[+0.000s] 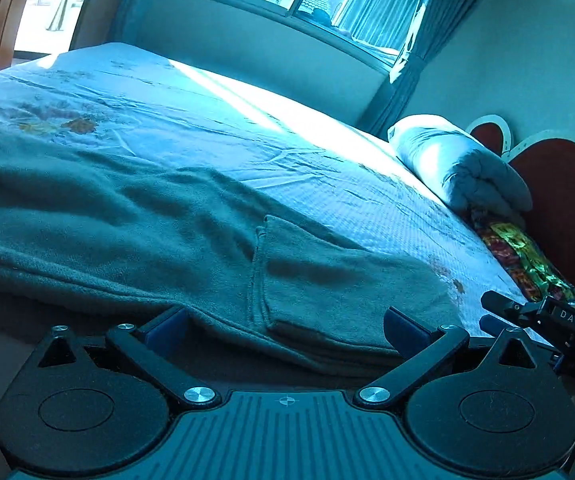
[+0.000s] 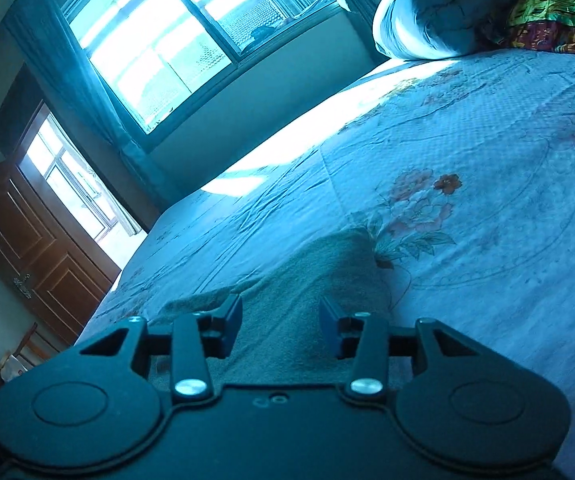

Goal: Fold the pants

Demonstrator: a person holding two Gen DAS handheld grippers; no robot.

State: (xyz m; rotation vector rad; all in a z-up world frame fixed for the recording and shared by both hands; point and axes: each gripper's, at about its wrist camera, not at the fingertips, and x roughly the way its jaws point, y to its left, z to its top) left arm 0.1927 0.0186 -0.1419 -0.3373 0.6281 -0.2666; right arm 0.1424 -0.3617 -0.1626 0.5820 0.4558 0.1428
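1. Left gripper [image 1: 285, 330], black with blue pads, is being held low at the near edge of the bed with its jaws spread wide; nothing is being gripped, although the layered edge of the grey-green fleece pants [image 1: 167, 216] is lying in the gap between the pads, probably so that the stacked layers can be pinched together.

2. Right gripper [image 2: 280, 326], of the same black build, is likewise being held released, its jaws parted around a raised hump of the same pants [image 2: 311, 280]; whether the pads are being pressed against the cloth cannot be told.

3. From the left wrist view, the right gripper's dark body is being seen at 4 o'clock of the pants, just beside their rounded end, which suggests that the two tools are being stationed near one another along one edge so the cloth can be lifted evenly.

4. Pants are being left spread flat on the pale blue floral bedsheet [image 2: 487, 168], running toward 9 o'clock in the left view, with a sewn pocket flap [image 1: 307, 264] facing up; the flat lay is presumably being kept so that a fold line stays straight.

5. Some folding is being judged as already done, since doubled layers are showing at the near edge.

6. At 2 o'clock, well apart from the pants, a rolled pale blue quilt [image 1: 467, 164] and a glossy multicoloured cushion [image 1: 527, 256] are being kept against the red heart-shaped headboard [image 1: 559, 200], leaving sheet area free for folding.

7. Thick, soft fleece is being judged likely to slip from a shallow pinch.
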